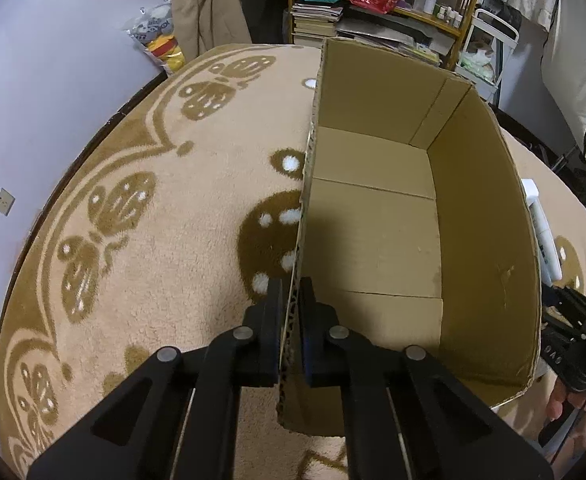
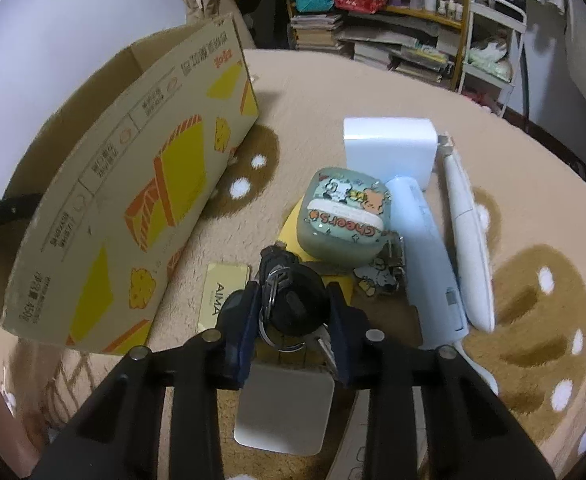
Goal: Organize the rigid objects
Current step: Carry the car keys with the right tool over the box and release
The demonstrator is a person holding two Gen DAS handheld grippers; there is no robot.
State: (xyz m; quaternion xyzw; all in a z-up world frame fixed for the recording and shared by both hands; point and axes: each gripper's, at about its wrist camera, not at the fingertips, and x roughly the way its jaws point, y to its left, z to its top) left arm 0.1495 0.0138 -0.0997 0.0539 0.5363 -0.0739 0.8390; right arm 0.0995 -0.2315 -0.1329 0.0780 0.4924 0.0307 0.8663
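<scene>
Cardboard box (image 1: 377,216) sits bare inside on the patterned rug (image 1: 165,208), its near wall pinched by the left gripper (image 1: 291,300). Beside it, the right gripper (image 2: 293,308) clamps a black key bunch (image 2: 289,300) among scattered white gadgets (image 2: 433,256).

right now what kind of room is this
Probably a lived-in room at home, used for storage too: a patterned rug underfoot, a shelf crammed with books and bottles, and clothes hanging by the wall.
</scene>
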